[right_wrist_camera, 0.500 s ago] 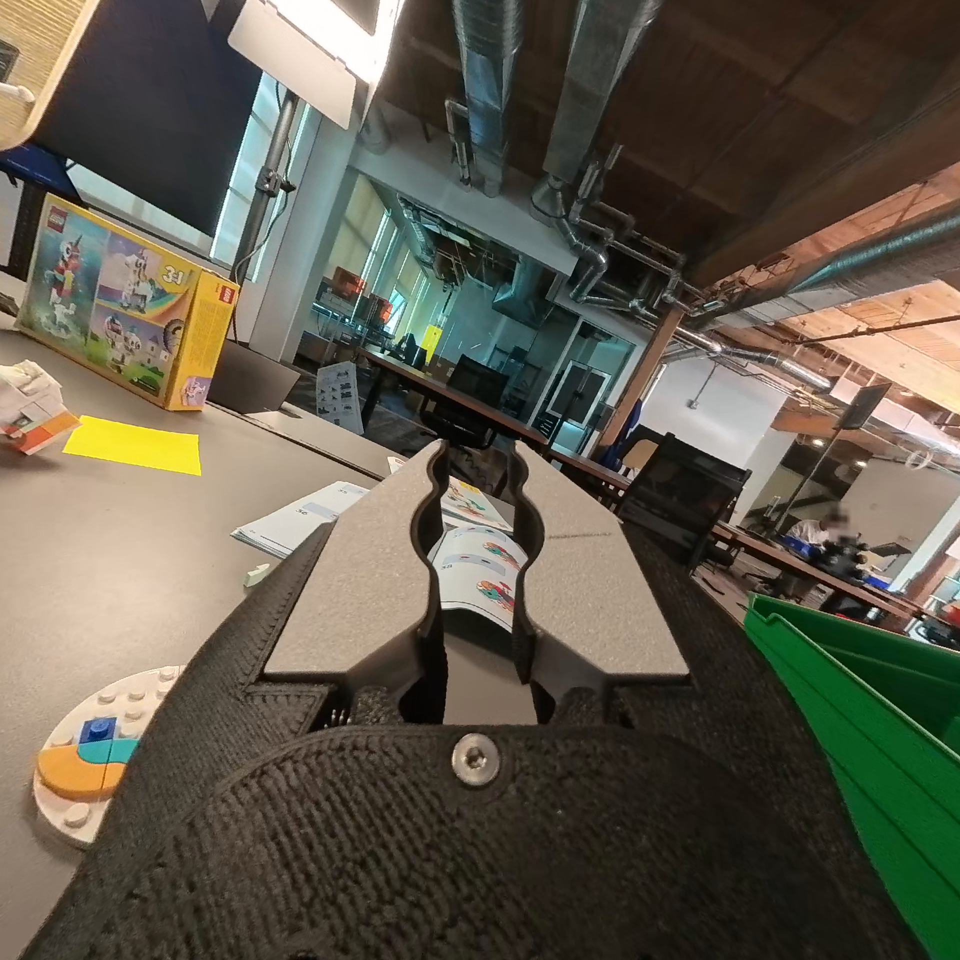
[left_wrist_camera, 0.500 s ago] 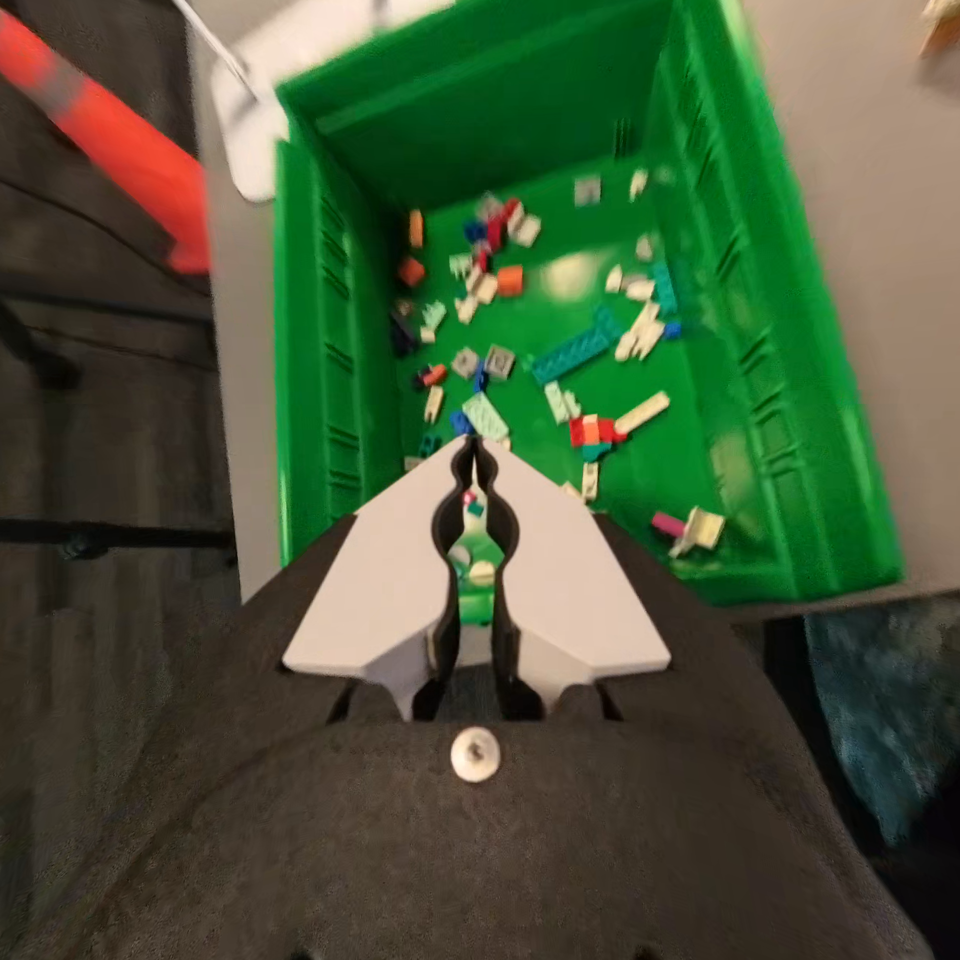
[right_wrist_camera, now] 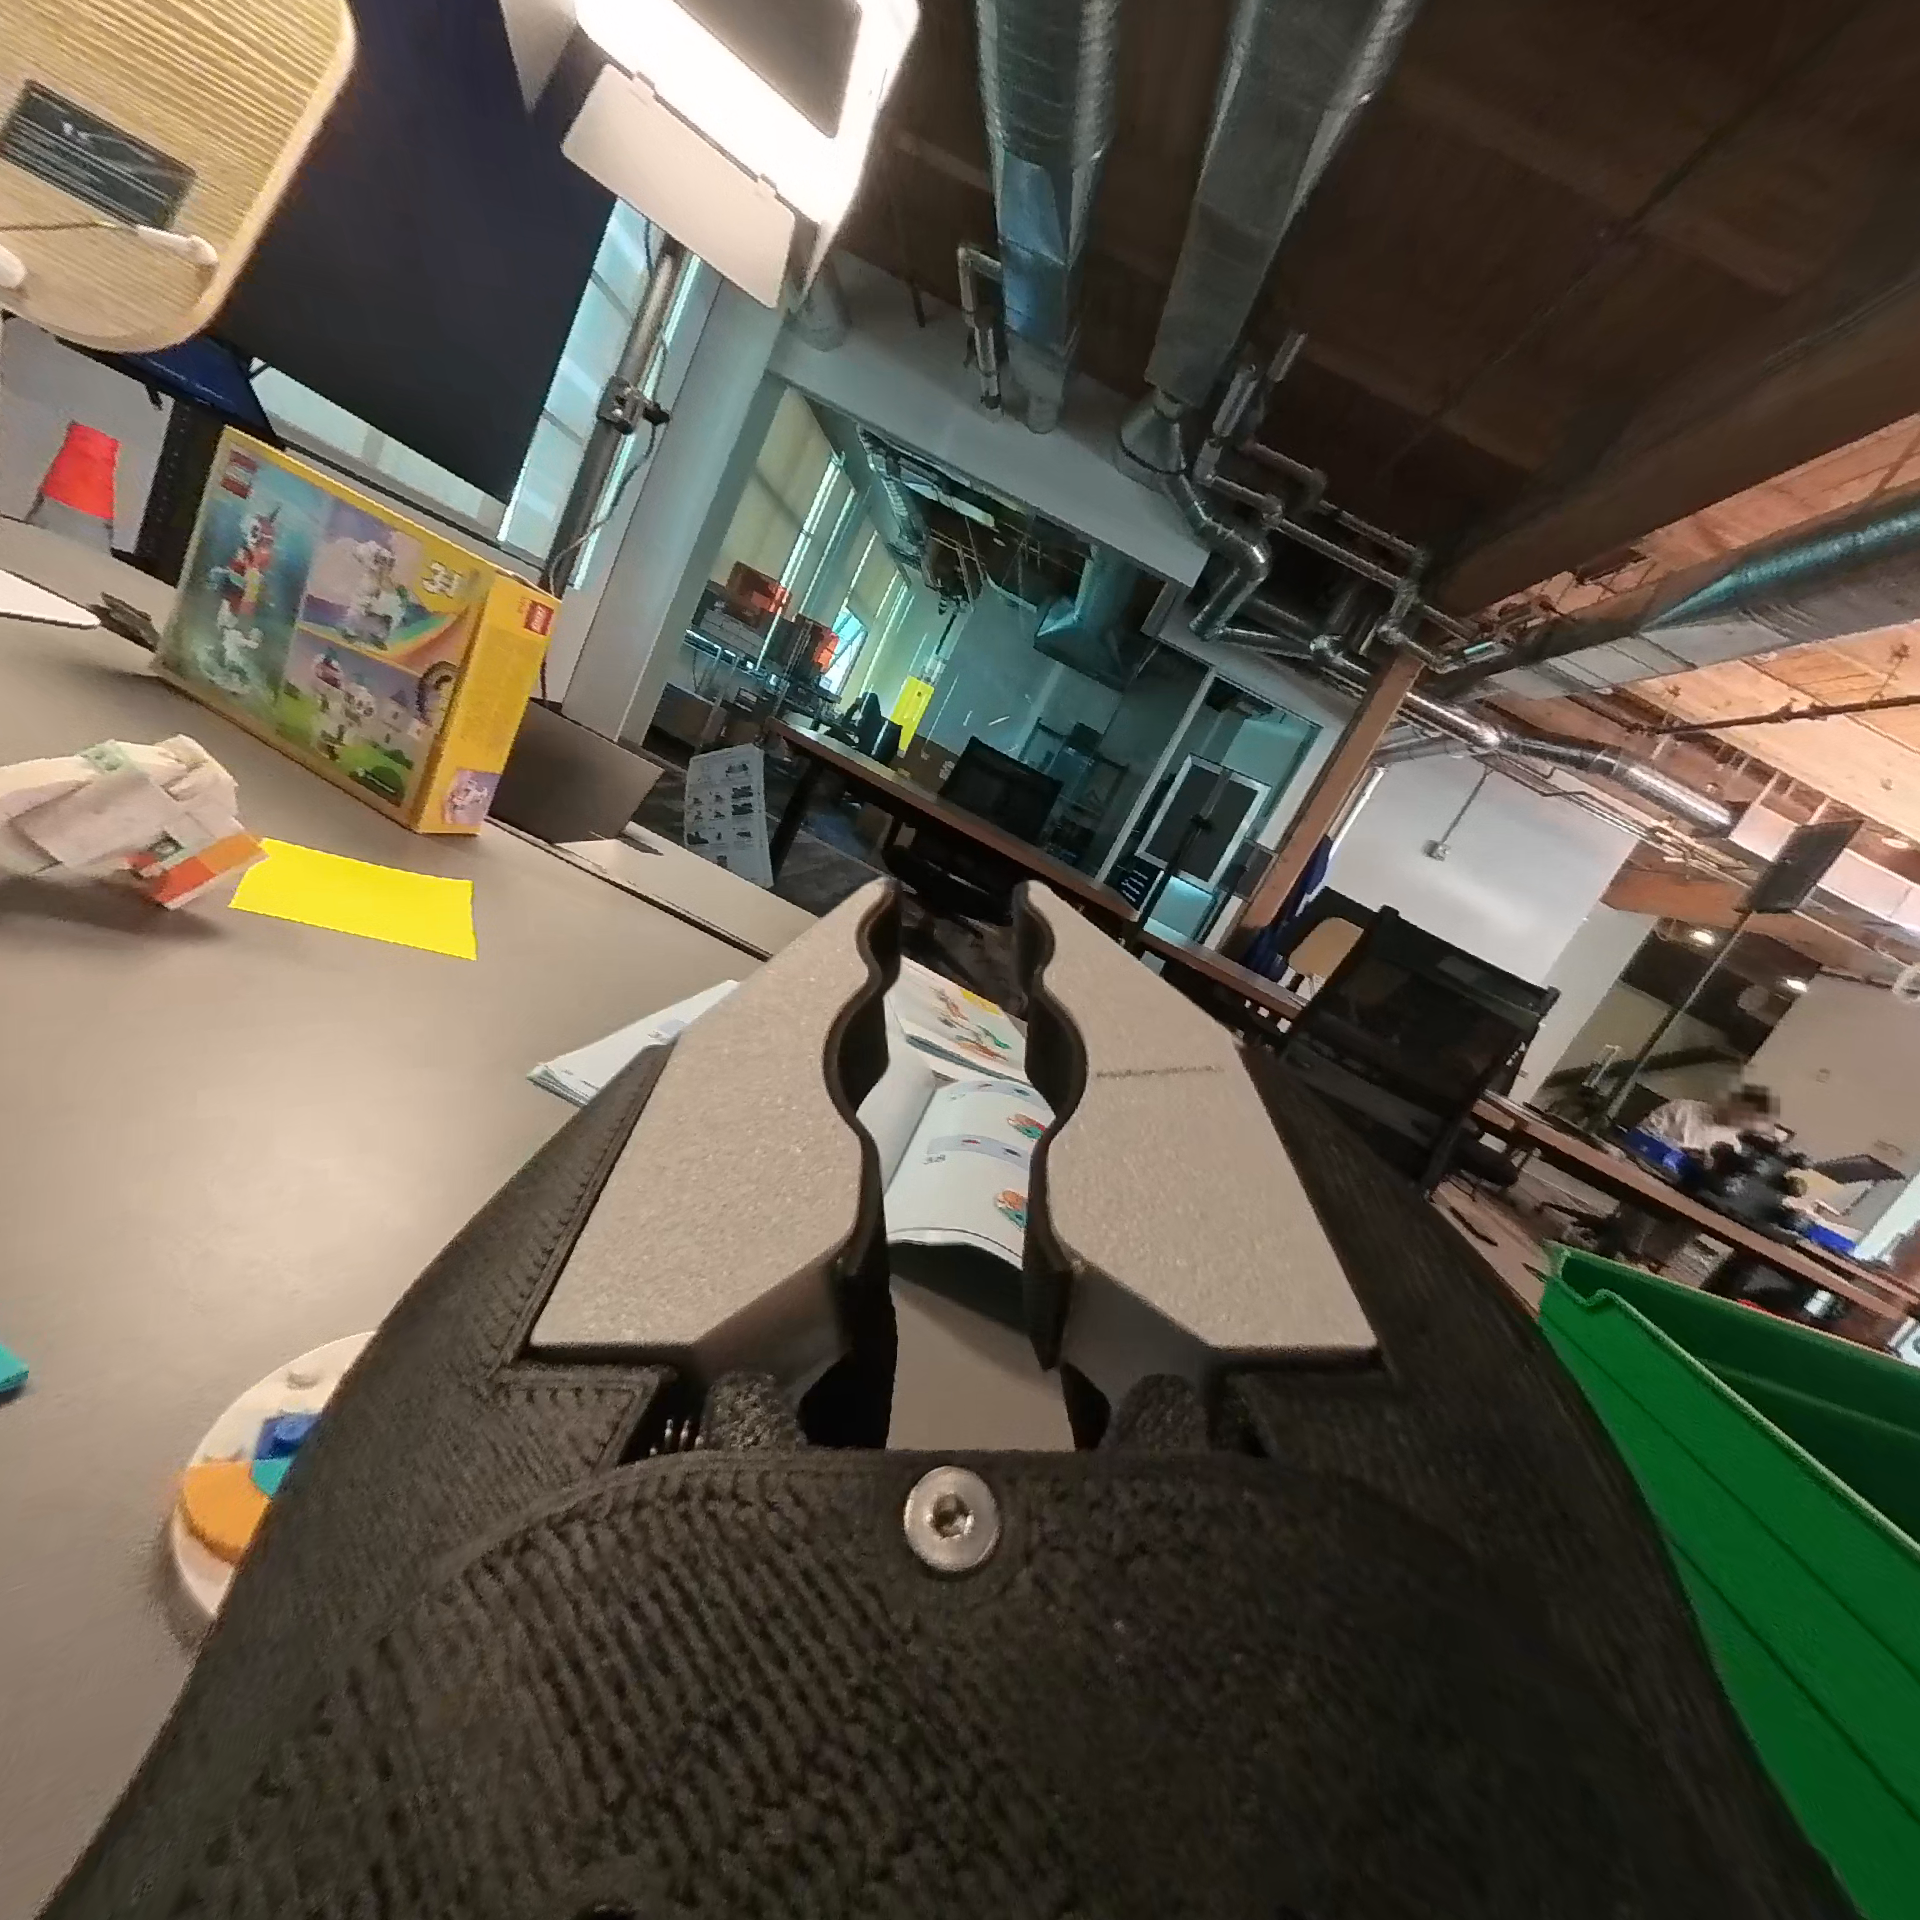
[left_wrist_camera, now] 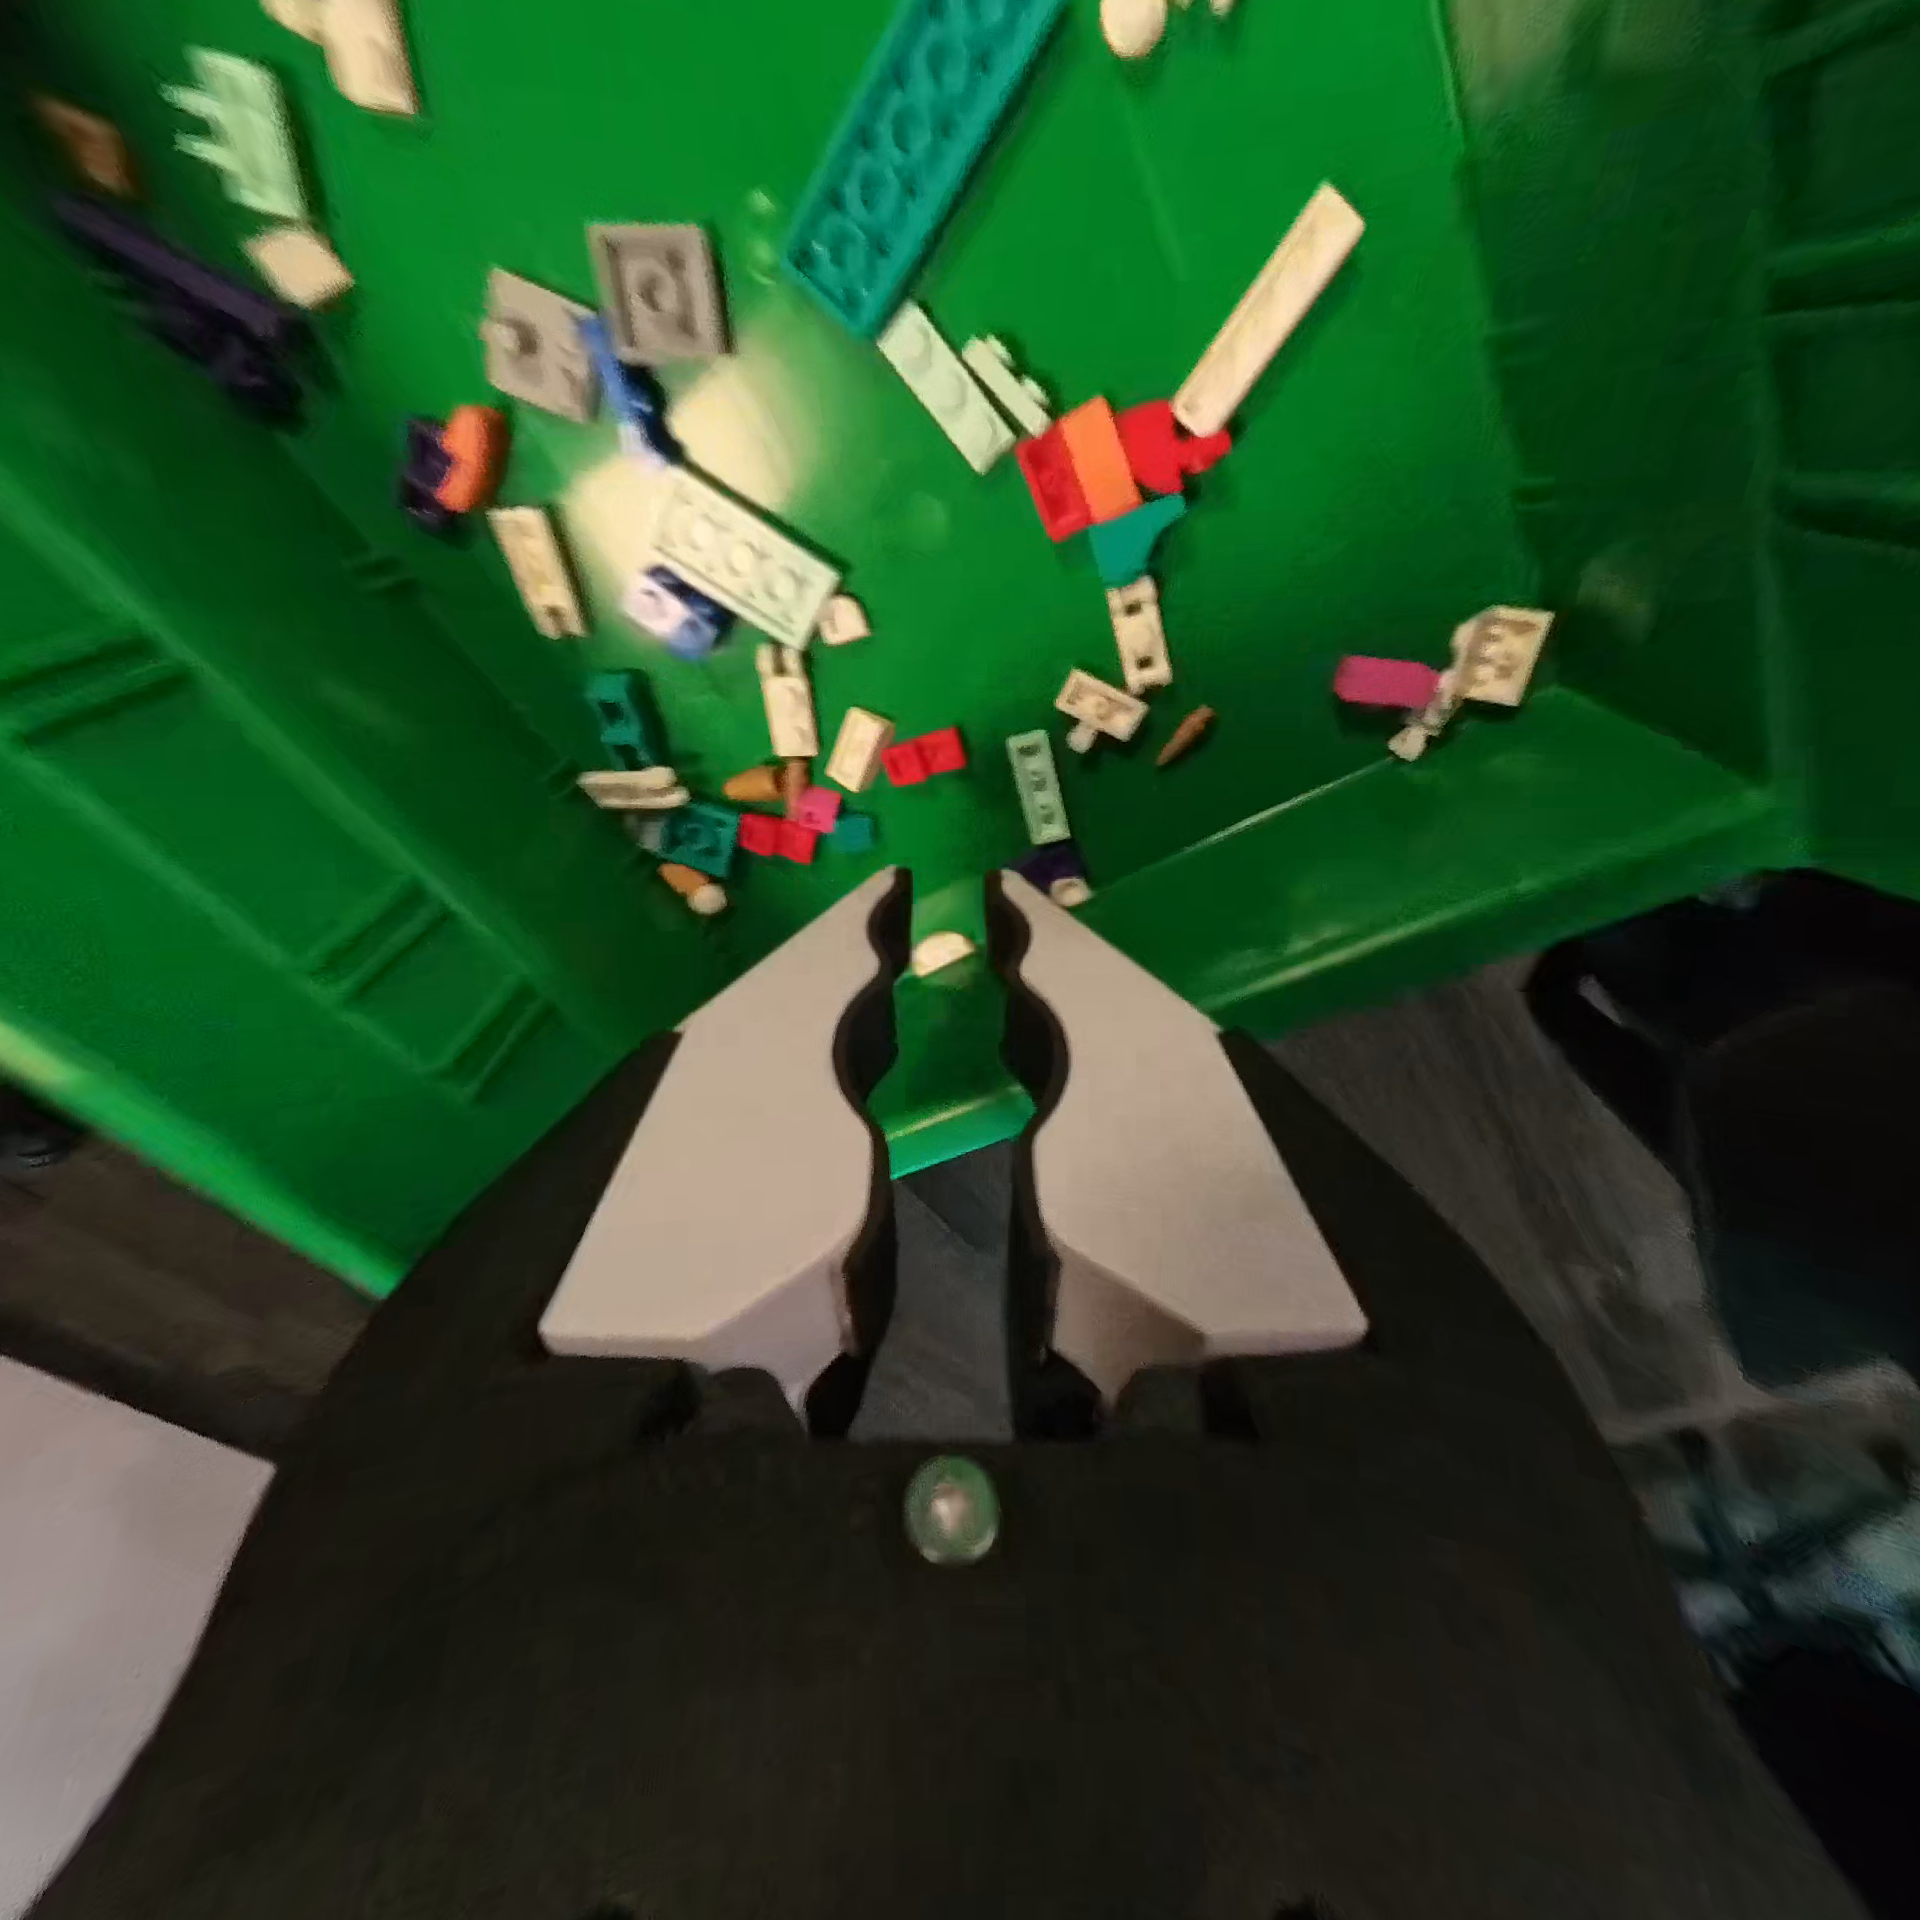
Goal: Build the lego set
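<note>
holding loose lego pieces [left_wrist_camera: 1091,468] scattered over its floor, the green bin [left_wrist_camera: 260,831] sits under the left tool [left_wrist_camera: 945,894], tips slightly spread, pointing down into it, gripping nothing. right tool [right_wrist_camera: 951,904], spread and empty, angles above the tabletop [right_wrist_camera: 260,1091].

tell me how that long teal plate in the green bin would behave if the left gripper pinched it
The long teal plate looks thin, flat and rigid, so it probably won't bend or roll. Lying flat on the green bin floor, it may be hard to get fingers under and could slide. It's likely light, though gripped at one end it might pivot in the left gripper.
</note>
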Demonstrator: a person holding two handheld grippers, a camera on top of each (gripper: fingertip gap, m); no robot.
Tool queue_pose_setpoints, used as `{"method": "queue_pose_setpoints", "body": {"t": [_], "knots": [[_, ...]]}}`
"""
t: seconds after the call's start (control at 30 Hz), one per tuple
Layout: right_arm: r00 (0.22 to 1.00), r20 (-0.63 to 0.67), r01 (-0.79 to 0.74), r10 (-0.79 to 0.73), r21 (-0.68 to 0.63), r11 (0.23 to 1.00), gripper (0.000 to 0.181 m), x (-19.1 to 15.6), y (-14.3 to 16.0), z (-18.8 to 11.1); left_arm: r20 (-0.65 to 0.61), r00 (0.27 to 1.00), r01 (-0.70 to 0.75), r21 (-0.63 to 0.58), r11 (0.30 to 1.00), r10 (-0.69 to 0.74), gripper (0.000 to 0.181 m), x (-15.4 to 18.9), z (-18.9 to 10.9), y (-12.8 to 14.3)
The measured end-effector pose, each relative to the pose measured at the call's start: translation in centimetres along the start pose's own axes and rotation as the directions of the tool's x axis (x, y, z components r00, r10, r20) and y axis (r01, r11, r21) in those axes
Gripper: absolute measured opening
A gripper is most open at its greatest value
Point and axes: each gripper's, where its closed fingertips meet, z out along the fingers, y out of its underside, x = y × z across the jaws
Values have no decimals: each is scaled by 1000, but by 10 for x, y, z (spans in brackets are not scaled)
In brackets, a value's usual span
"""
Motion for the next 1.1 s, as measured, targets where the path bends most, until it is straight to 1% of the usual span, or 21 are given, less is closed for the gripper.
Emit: {"method": "queue_pose_setpoints", "body": {"t": [0.03,0.17,0.33,0.4,0.57,0.63,0.73,0.87,0.97,1.1], "knots": [[1000,9,4,-4,5,1000,19,-2,-1,0,-39,999,3,-36,999,-4,13,5,5,3],[998,49,24,-26,24,999,19,-12,-7,0,-73,997,18,-175,984,-31,12,4,20,14],[994,92,56,-60,42,998,19,-24,-11,0,-150,986,29,-294,955,-76,12,9,27,24],[993,99,58,-62,45,997,19,-26,-12,0,-168,982,29,-318,948,-86,12,11,28,26],[993,105,47,-52,52,998,19,-26,-14,0,-202,971,53,-340,939,-128,10,12,30,26],[993,109,49,-54,51,997,19,-27,-14,0,-221,966,54,-344,938,-136,5,15,30,25],[992,116,51,-57,53,997,19,-29,-15,-1,-230,966,34,-338,940,-117,4,16,30,25],[990,124,59,-65,57,997,19,-31,-16,-1,-228,972,-21,-305,952,-52,0,14,31,22],[989,133,61,-68,58,996,19,-33,-16,-1,-219,975,-23,-247,969,-33,0,11,32,13],[987,143,62,-69,53,997,19,-35,-15,-1,-206,978,-16,-215,976,-30,0,8,32,10]]}}
